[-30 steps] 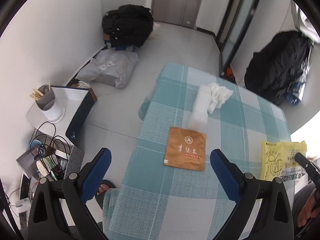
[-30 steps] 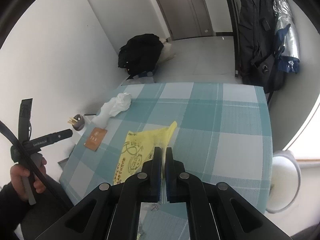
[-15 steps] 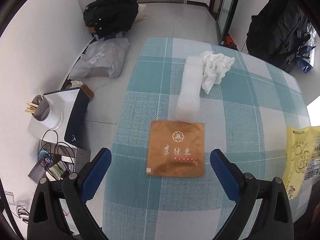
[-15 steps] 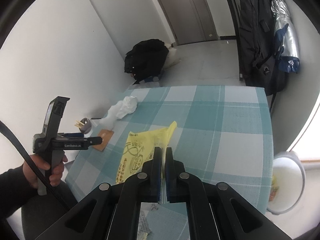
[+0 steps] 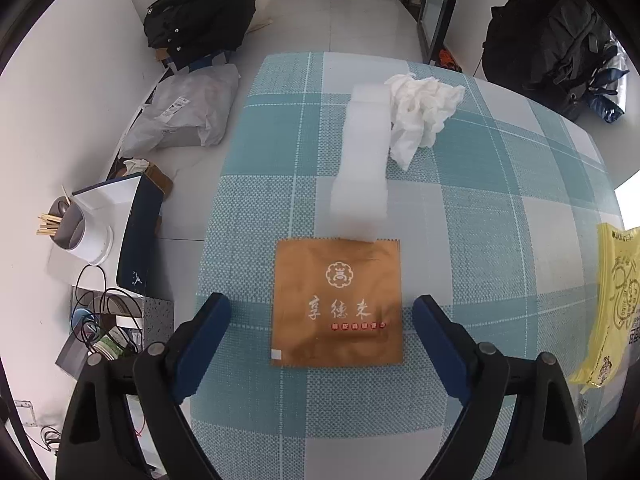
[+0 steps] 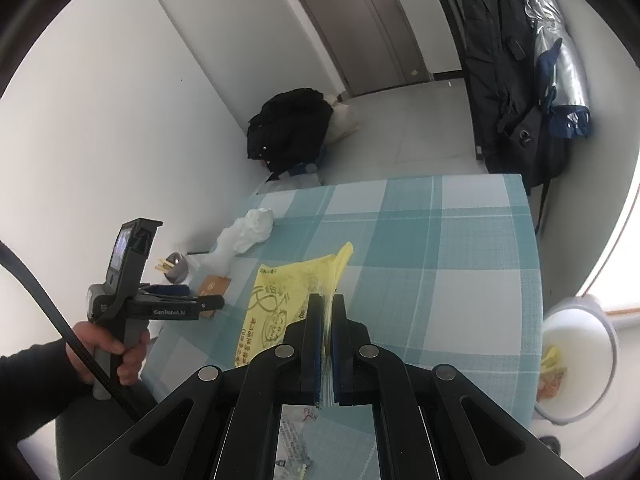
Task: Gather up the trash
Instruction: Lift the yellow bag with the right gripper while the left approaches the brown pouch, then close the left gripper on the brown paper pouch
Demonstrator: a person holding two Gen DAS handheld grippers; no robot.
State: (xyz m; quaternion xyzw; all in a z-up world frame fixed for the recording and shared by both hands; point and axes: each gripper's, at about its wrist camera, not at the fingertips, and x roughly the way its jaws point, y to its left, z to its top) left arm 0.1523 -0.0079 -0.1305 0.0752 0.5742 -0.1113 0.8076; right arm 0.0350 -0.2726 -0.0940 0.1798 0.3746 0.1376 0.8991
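A flat brown paper packet (image 5: 338,304) with white print lies on the teal checked tablecloth (image 5: 500,208). My left gripper (image 5: 322,312) is open, its fingers either side of the packet's near half, just above it. Beyond lie a white foam strip (image 5: 362,152) and a crumpled white tissue (image 5: 420,108). My right gripper (image 6: 327,320) is shut on the edge of a yellow plastic bag (image 6: 288,300), which spreads on the cloth; the bag also shows at the right of the left wrist view (image 5: 616,296). The packet (image 6: 214,286) and tissue (image 6: 250,230) show small there.
A white bin (image 6: 576,360) with scraps stands off the table's right side. On the floor left of the table are a grey parcel bag (image 5: 184,112), a black backpack (image 5: 200,12), a cup with sticks (image 5: 72,228) and cables. Dark coats (image 5: 548,36) hang at the far right.
My left gripper has moved forward and down over the table, so the brown packet now lies between its open fingers. My right gripper keeps hold of the yellow bag and has barely moved.
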